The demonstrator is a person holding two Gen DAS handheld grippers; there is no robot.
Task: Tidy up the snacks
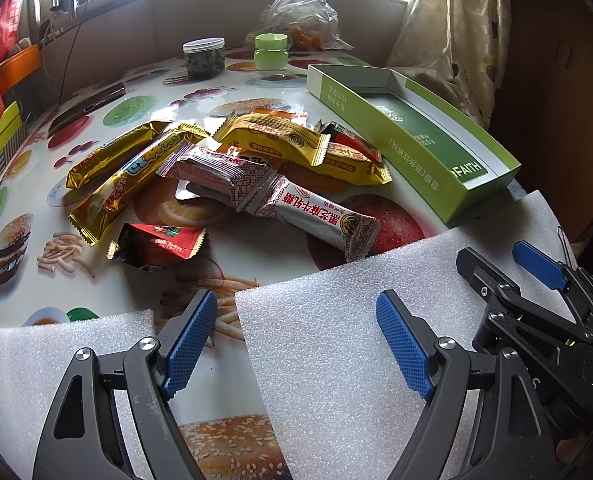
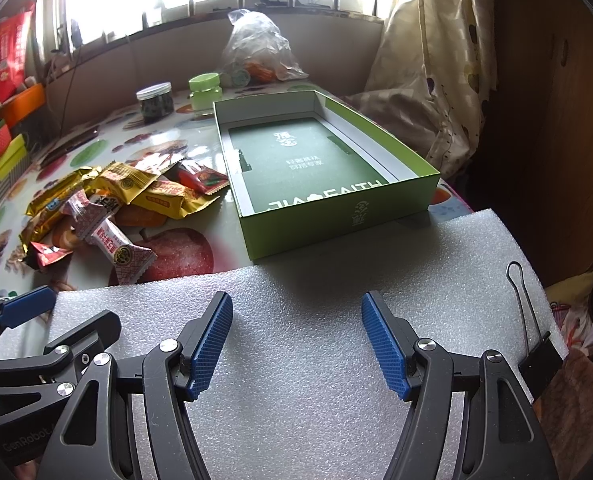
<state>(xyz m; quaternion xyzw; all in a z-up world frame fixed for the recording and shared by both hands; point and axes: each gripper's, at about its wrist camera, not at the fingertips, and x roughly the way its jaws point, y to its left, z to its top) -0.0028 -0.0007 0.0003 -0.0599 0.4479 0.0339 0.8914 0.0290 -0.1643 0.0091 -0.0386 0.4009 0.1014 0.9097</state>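
A pile of wrapped snacks [image 1: 232, 168] lies on the table's middle: gold and yellow bars, white-and-red bars, red packets. It also shows in the right wrist view [image 2: 112, 208] at the left. An open green box [image 2: 324, 176] with nothing in it stands right of the pile; it also shows in the left wrist view [image 1: 412, 132]. My left gripper [image 1: 296, 340] is open and empty, low over white foam at the table's near edge. My right gripper [image 2: 296, 340] is open and empty over the foam, right of the left one and in front of the box.
White foam sheets [image 2: 316, 320] cover the near edge. A dark jar [image 1: 203, 58], a green jar [image 1: 271, 54] and a plastic bag [image 1: 300, 12] stand at the back. A phone [image 1: 88, 106] lies far left. A binder clip [image 2: 536, 344] grips the foam's right edge. Curtain at right.
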